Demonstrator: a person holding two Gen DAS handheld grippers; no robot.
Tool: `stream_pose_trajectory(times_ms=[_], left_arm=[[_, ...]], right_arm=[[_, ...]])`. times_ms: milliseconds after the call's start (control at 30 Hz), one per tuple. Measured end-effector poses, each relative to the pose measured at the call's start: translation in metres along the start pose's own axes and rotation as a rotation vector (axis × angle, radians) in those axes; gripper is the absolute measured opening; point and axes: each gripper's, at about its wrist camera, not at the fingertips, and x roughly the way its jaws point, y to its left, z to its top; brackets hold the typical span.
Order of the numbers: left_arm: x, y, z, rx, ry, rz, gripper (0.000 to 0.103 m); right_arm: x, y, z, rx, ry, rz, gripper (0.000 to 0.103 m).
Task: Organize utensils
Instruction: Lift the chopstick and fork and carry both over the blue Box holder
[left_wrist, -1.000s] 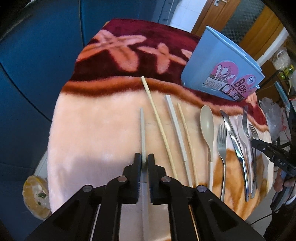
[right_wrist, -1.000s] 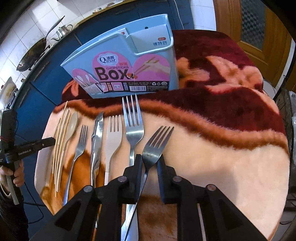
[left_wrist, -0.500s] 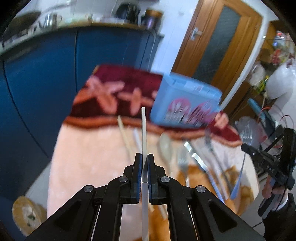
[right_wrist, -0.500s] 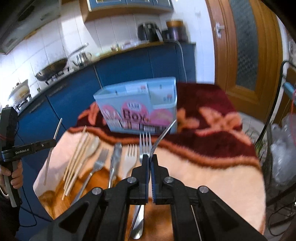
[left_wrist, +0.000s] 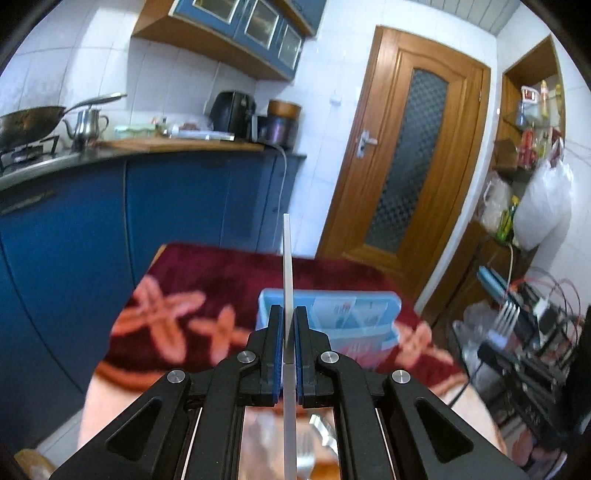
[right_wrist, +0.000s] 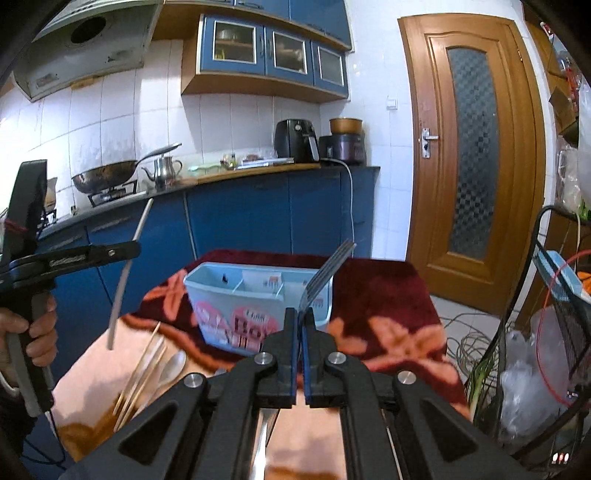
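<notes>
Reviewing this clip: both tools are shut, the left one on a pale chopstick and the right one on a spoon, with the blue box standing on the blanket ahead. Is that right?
Not quite. The right tool is shut on a metal fork, not a spoon; the right wrist view shows its tines. The rest stands: the left tool grips the pale chopstick, and the blue box stands on the blanket.

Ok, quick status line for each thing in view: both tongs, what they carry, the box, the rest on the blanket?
Left tongs: shut on white chopstick, lifted.
Right tongs: shut on metal fork, lifted.
Blue chopsticks box: upright, compartments look empty.
Wooden chopsticks: lying on blanket.
Beige spoon: lying on blanket.
</notes>
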Motion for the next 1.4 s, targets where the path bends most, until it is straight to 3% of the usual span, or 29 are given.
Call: stream_pose_trajectory(times_ms=[267, 533, 667, 933, 1300, 1400], left_arm=[[0.026, -0.018, 0.041, -0.006, -0.226, 0.04, 0.005], [0.071, -0.021, 0.039, 0.013, -0.285, 0.112, 0.005], [0.091, -0.015, 0.028, -0.009, -0.287, 0.134, 0.005], [0.113, -0.01, 0.006, -0.025, -0.287, 0.177, 0.006], [0.126, 0.0, -0.005, -0.084, -0.157, 0.118, 0.005], [0.123, 0.006, -0.006, -0.11, -0.137, 0.107, 0.005]], right_arm=[[0.018, -0.019, 0.03, 0.027, -0.042, -0.004, 0.004], [0.046, -0.02, 0.052, 0.006, -0.094, -0.032, 0.004], [0.062, -0.015, 0.059, -0.028, -0.118, -0.064, 0.004], [0.109, -0.004, 0.051, -0.103, -0.065, -0.109, 0.004], [0.14, -0.006, 0.021, -0.085, 0.067, -0.046, 0.005], [0.13, -0.013, 0.02, -0.033, 0.039, -0.021, 0.02]])
